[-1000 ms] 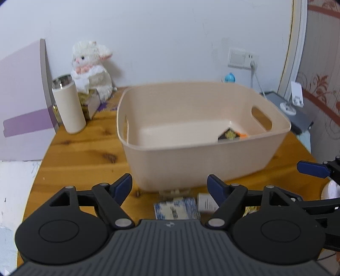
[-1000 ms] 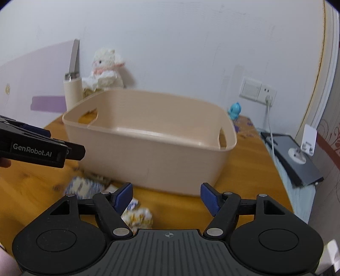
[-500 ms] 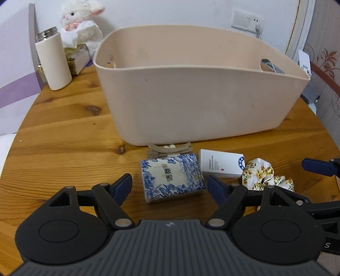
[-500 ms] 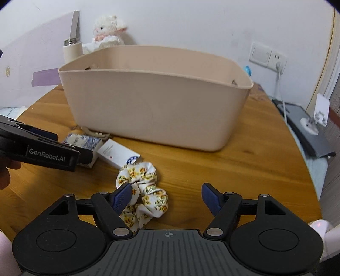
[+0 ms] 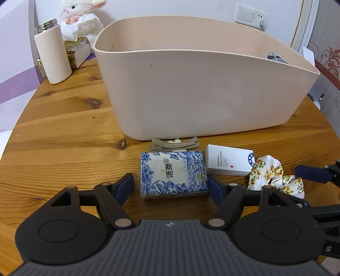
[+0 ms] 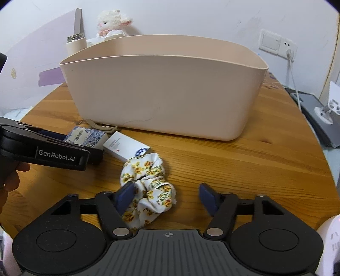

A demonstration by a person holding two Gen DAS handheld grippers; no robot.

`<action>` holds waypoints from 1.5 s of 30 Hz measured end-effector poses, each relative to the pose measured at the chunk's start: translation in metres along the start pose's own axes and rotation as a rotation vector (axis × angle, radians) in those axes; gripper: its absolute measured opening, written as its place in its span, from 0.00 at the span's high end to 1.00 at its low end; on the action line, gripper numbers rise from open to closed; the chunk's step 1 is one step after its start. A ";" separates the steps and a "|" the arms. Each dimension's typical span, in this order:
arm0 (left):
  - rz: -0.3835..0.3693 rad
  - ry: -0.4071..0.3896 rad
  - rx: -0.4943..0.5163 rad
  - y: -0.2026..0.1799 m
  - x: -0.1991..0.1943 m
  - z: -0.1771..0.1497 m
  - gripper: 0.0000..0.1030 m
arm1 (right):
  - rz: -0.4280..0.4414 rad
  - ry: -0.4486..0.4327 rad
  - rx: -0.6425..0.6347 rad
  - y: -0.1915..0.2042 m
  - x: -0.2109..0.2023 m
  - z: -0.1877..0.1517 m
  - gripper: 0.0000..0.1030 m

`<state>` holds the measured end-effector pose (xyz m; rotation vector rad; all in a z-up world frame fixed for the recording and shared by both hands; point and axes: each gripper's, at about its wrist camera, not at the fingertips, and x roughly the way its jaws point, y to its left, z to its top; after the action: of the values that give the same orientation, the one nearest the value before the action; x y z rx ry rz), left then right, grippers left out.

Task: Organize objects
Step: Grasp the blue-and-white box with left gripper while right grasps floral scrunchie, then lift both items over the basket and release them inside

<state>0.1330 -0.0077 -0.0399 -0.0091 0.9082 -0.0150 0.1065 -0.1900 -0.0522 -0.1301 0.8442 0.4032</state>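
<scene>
- My left gripper sits low over the wood table, jaws apart, with the blue-and-white box between the tips at 12 o'clock; I can't tell whether they touch it.
- That box is flat and rectangular, with a porcelain-style floral print and Chinese characters I can't make out.
- My right gripper is spread wide too; its left finger touches the floral scrunchie, a ruffled white cloth with yellow flowers.
- From the right camera, the left gripper's side at 9 o'clock reads "GenRobot.AI".
- At 1 o'clock from the left gripper lies a smooth white carton printed "PREFERRED HOTEL SUPPLIES", with a round blue emblem, touching the scrunchie.
- Just past the box, a tan curved clip lies against the foot of the bin.
- The bin is smooth beige plastic with rounded corners.
- At 10 o'clock stand a cream cylindrical flask with a metal rim and a fluffy white plush.
</scene>
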 end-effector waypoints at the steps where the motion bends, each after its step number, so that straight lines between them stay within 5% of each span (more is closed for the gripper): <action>1: 0.005 -0.001 0.004 0.000 0.000 0.001 0.34 | 0.008 0.001 0.002 0.001 0.000 0.000 0.44; 12: -0.013 -0.006 0.014 0.002 -0.010 -0.006 0.37 | 0.033 -0.005 -0.032 0.017 -0.005 -0.002 0.88; 28: -0.035 -0.093 0.055 0.003 -0.056 -0.010 0.37 | -0.035 -0.075 -0.074 0.026 -0.041 -0.003 0.92; 45: -0.072 -0.244 0.062 0.004 -0.117 0.017 0.37 | -0.106 -0.289 -0.089 0.023 -0.105 0.035 0.92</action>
<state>0.0743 -0.0021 0.0628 0.0135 0.6628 -0.1070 0.0592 -0.1904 0.0506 -0.1927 0.5323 0.3501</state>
